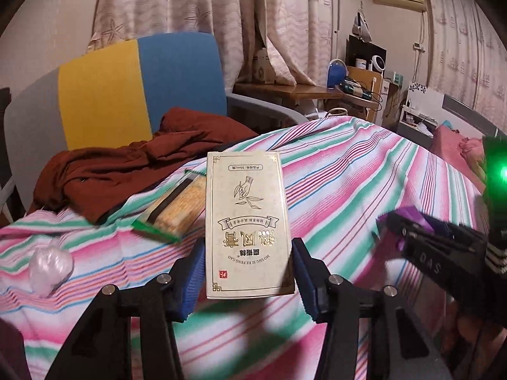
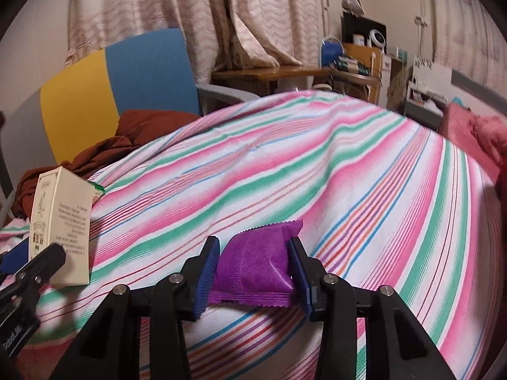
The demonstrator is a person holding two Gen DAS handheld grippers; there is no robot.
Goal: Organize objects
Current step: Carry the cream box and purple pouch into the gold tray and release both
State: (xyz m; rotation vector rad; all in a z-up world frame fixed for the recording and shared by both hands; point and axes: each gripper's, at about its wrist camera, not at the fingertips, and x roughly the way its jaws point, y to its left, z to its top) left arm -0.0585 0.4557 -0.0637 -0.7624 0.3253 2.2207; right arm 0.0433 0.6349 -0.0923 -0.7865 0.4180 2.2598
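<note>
My left gripper (image 1: 248, 272) is shut on a cream box with gold print (image 1: 247, 221) and holds it above the striped cloth; the box also shows at the left of the right wrist view (image 2: 60, 221). My right gripper (image 2: 255, 266) is shut on a purple sachet (image 2: 256, 259) just above the cloth; it shows at the right of the left wrist view (image 1: 412, 221). A green-edged packet with yellow contents (image 1: 177, 209) lies on the cloth behind the box. A small white plastic-wrapped lump (image 1: 50, 266) lies at the left.
A striped pink, green and white cloth (image 2: 317, 174) covers the surface. A brown garment (image 1: 133, 164) lies on a blue-and-yellow chair (image 1: 126, 88) at the far left. A cluttered wooden desk (image 1: 317, 91) and curtains stand behind. Pink bedding (image 2: 475, 136) is at the right.
</note>
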